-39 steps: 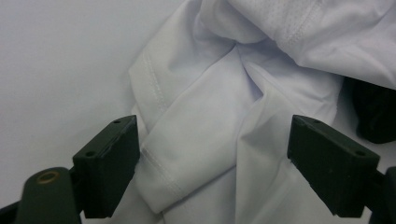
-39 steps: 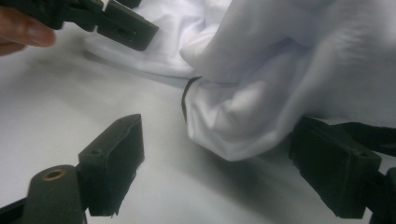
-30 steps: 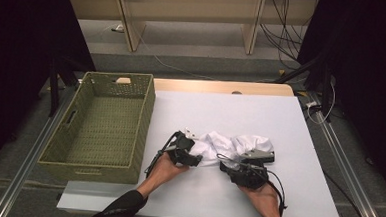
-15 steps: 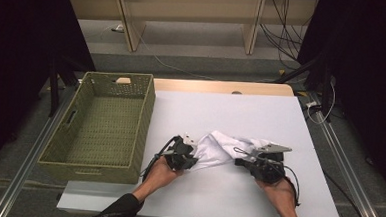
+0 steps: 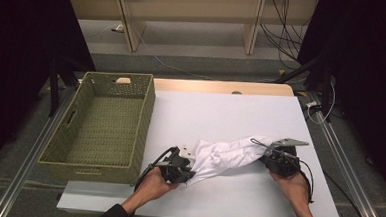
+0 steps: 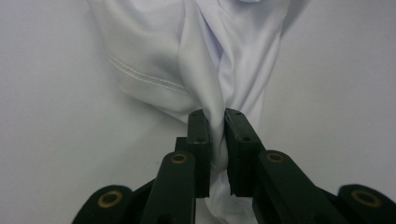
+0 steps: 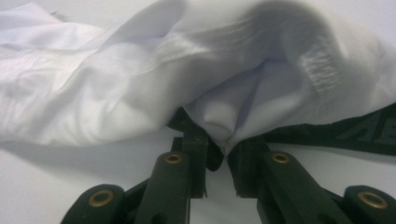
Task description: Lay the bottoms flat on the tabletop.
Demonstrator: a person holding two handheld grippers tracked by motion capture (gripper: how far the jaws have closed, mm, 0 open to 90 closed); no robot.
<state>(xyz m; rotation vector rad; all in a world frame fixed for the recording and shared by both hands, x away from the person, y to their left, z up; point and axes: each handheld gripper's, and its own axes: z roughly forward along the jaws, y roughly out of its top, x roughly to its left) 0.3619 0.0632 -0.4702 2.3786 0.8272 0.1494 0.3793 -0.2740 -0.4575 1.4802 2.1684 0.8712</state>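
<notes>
1. The left claw (image 6: 215, 140) has its two black jaws pressed nearly together on a bunched fold of the white cloth (image 6: 210, 60); the fabric runs down between the jaws and fans out beyond them, with a stitched hem showing at its left.
2. In the high view the left claw (image 5: 187, 169) sits at the lower-left end of the cloth (image 5: 228, 155), held by the person's left hand (image 5: 153, 184), which comes in from the bottom edge.
3. The right claw (image 7: 217, 151) is closed down on a thick fold of the same cloth (image 7: 140, 79), with only a narrow gap between the jaws where the fabric is pinched. A black strap (image 7: 345, 133) with pale lettering lies just beyond the jaws, under the fabric's edge.
4. In the high view the right claw (image 5: 267, 153) grips the cloth's upper-right end, with the right hand (image 5: 293, 180) behind it and a grey plate (image 5: 290, 142) on top.
5. The cloth is drawn into a long, twisted band between the two claws, slanting from lower left to upper right, and lies on the white bench (image 5: 221, 110) near its front edge.
6. A green woven basket (image 5: 105, 124) stands on the left part of the bench, just beside the left hand and apart from the cloth.
</notes>
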